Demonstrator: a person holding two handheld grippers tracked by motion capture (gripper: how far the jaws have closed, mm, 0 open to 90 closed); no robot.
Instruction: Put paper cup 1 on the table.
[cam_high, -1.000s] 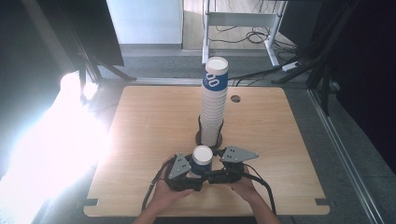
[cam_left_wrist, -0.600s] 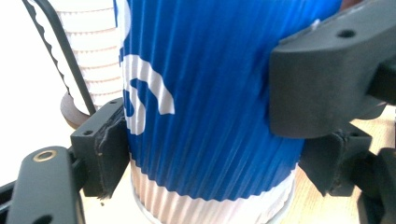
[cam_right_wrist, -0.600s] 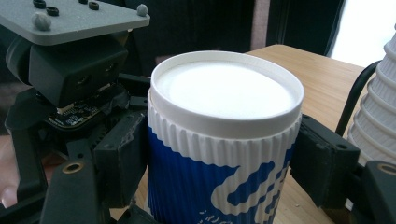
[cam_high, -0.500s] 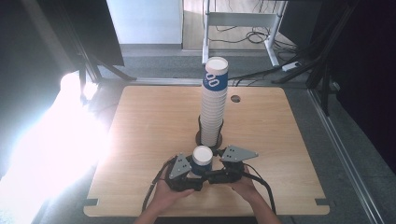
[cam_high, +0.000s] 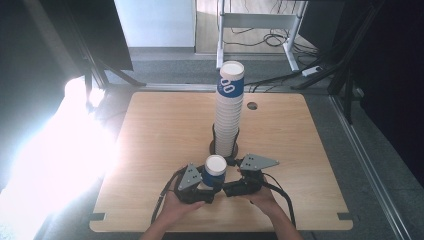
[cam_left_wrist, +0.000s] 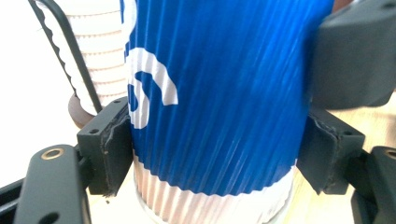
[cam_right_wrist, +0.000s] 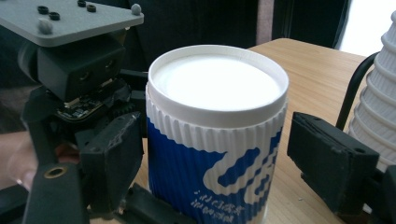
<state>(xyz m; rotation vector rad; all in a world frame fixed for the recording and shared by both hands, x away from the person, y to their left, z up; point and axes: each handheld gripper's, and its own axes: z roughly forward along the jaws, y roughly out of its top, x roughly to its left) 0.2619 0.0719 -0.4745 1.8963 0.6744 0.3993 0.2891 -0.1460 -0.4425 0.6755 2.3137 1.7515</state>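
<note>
Blue-and-white ribbed cup (cam_high: 215, 171) standing upright near the table's (cam_high: 150, 150) front edge, at the middle, just in front of a tall cup stack (cam_high: 229, 110) in a black holder. Left gripper (cam_high: 196, 181) and right gripper (cam_high: 243, 179) flanking it, held by a hand each.

Left gripper view: fingers (cam_left_wrist: 106, 144) pressed against both sides of the cup (cam_left_wrist: 219, 93), gripping it; stack (cam_left_wrist: 93, 51) behind at the left.

Right gripper view: fingers (cam_right_wrist: 331, 161) spread open, the right one apart from the cup (cam_right_wrist: 217, 135), its rim and white inside showing.
</note>
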